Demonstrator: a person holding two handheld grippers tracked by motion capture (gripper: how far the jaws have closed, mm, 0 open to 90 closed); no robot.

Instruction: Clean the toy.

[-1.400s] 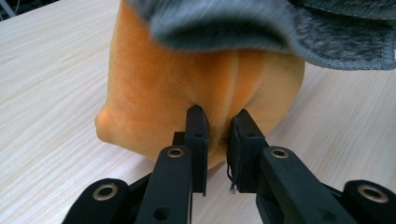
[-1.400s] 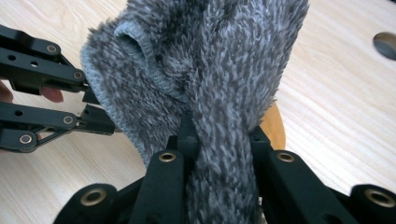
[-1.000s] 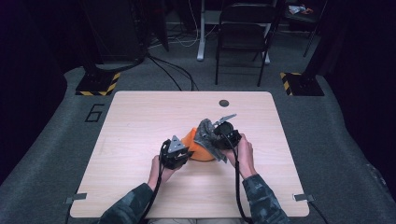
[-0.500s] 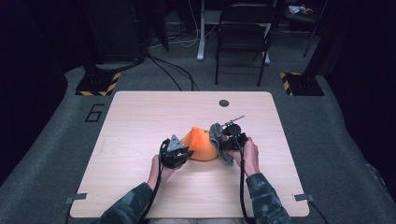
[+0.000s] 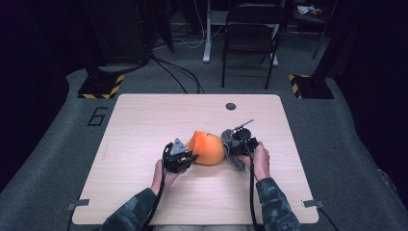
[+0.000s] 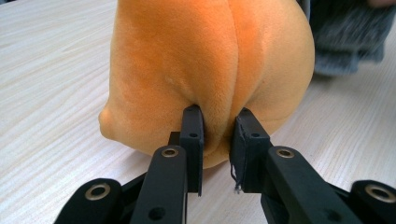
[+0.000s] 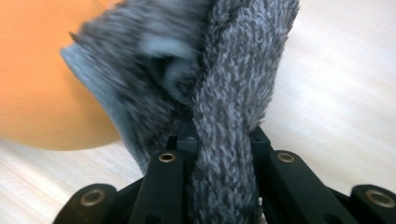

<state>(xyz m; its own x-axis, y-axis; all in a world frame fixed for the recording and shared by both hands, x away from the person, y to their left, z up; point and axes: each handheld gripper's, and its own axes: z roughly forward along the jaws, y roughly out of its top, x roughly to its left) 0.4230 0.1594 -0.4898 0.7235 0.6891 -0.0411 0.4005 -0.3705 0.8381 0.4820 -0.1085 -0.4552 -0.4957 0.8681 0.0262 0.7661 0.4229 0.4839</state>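
An orange plush toy lies mid-table between both hands. My left gripper is at its left side; in the left gripper view its jaws pinch a fold of the orange plush. A fuzzy grey cloth hangs against the toy's right side. My right gripper is shut on the grey cloth, which bunches over and between its jaws, with the orange plush just behind it at left.
The wooden table has a dark round hole near its far edge. A black chair and cables stand beyond the table. Tape marks sit at the near corners.
The right gripper has come down and to the right with the grey cloth, uncovering the orange toy. The left gripper has kept still on the plush.
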